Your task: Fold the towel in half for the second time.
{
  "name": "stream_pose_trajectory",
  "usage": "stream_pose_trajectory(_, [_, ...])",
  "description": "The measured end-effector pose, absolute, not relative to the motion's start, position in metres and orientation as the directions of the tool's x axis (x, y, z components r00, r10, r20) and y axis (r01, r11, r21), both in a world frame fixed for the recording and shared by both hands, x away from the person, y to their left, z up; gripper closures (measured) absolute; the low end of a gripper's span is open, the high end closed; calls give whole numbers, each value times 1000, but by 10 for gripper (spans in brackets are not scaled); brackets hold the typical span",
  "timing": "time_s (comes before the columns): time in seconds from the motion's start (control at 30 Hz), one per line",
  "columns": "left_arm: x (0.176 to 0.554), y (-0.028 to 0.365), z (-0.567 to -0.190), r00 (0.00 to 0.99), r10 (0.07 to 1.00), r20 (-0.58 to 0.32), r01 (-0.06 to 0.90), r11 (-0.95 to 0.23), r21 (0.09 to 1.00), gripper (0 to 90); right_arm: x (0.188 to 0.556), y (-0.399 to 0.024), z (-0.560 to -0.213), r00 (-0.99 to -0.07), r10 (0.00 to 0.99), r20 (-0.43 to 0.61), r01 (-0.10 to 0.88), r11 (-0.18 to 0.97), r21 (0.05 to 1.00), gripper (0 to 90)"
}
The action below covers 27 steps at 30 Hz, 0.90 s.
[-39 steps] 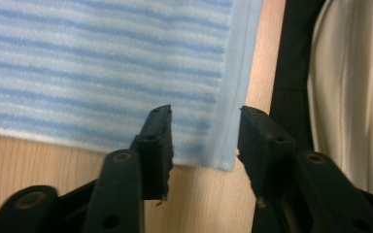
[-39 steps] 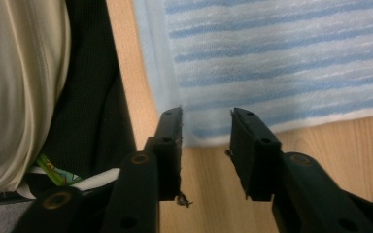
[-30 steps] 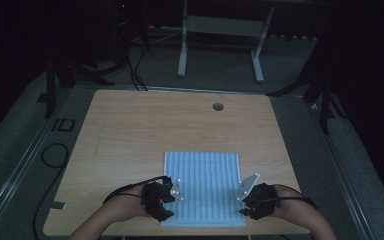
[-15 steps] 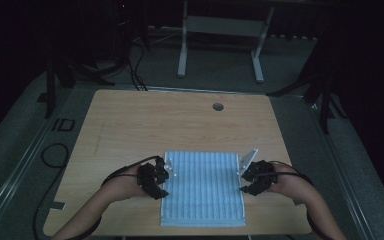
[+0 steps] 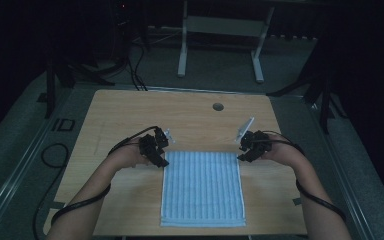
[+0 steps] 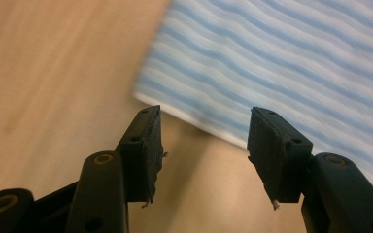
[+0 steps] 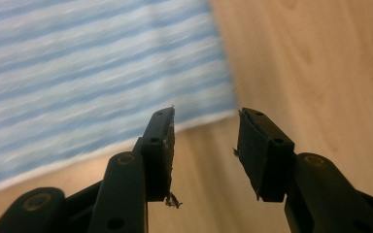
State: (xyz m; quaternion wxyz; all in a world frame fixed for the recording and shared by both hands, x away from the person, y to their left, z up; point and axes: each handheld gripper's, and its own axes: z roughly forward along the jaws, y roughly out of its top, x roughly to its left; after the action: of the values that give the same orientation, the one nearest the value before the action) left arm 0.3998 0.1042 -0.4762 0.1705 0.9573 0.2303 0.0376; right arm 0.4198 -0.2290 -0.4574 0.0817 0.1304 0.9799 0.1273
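Item: striped towel (image 5: 202,187), pale blue and white, laid flat on the wooden worktop (image 5: 190,117). In the high view it occupies the near centre of the worktop, from about the middle down to the 6 o'clock edge, where a folded band appears to run along its near hem; dim light leaves this uncertain.

Left gripper (image 5: 161,159): placed at the towel's far-left corner, at 10 o'clock of the cloth. In the left gripper view its jaws are seen spread apart with nothing between them, the corner (image 6: 148,97) lying just beyond the tips over bare wood.

Right gripper (image 5: 243,154): placed at the far-right corner, at 2 o'clock of the cloth. Its jaws are likewise parted and empty, the corner (image 7: 226,109) lying just ahead of them.

Other fixtures: a cable grommet hole (image 5: 218,106) toward 12 o'clock; a white frame stand (image 5: 220,42) on the floor beyond the worktop.

Step judged in hand: both far corners to be pinched, probably for a fold toward 6 o'clock.

Handling notes: each lower jaw is best slid under the hem at the very corner, so that one layer alone is caught. Both closures should be made together and at matching depth, or the edge will be skewed. Once gripped, the corners should be lifted evenly and kept taut between the hands, so that the stripes stay square and the cloth is not dragged across the wood.
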Motion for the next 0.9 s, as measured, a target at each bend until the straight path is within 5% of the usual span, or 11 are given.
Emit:
stream_pose_trajectory(0.63, [450,83,-511,890,456,-15,444,-859,253,497,459,-199,-513,-965,258,-44,255,964,73,650])
stream_pose_trajectory(0.9, [448,74,-516,919,394,-15,386,-891,238,783,455,-195,-512,-970,242,-29,240,969,58,841])
